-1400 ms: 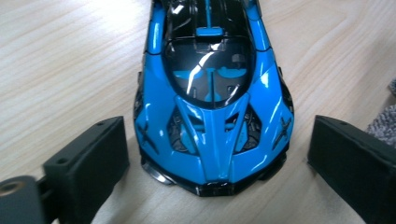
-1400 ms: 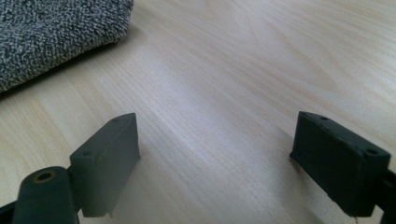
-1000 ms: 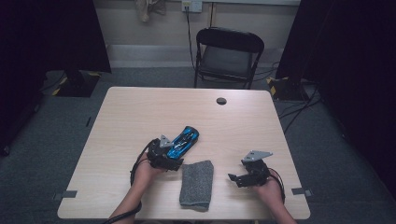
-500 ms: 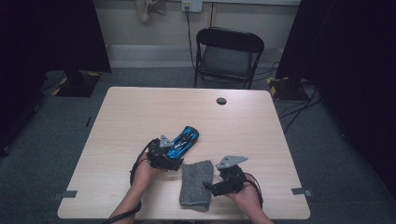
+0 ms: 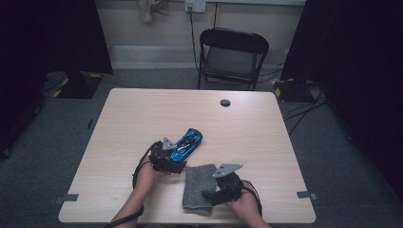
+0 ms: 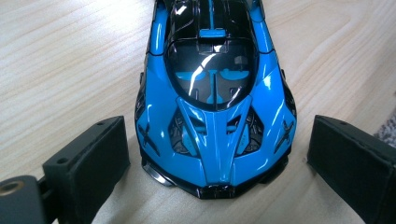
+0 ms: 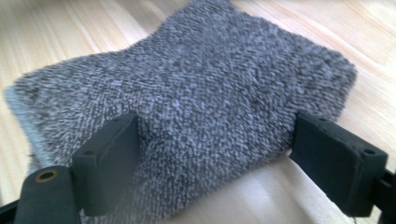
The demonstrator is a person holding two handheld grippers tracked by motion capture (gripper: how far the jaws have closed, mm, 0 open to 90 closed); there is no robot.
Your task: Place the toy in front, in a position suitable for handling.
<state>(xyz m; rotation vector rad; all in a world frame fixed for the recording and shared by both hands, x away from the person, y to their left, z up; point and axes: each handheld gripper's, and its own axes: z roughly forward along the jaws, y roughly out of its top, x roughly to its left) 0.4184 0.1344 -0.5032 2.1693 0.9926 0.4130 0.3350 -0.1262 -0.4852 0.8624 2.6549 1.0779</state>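
A blue and black toy car (image 5: pixel 186 144) lies on the wooden table (image 5: pixel 142 114), angled toward the far right. My left gripper (image 5: pixel 175 156) is open at the car's near end. In the left gripper view the car (image 6: pixel 215 107) sits between the jaws of this gripper (image 6: pixel 219 140), with a gap on each side. A folded grey cloth (image 5: pixel 198 185) lies flat near the front edge. My right gripper (image 5: pixel 209 195) reaches onto it from the right. In the right gripper view the open gripper (image 7: pixel 219 135) spans the cloth (image 7: pixel 196 93), one jaw over the fabric and the other at its edge.
A black folding chair (image 5: pixel 233 52) stands beyond the table's far edge. A dark round cable hole (image 5: pixel 225 102) is near the far side of the tabletop. Bare wood stretches across the left and far parts of the table.
My right gripper has moved left from the table's right side onto the grey cloth. The left gripper and the car have stayed in place.
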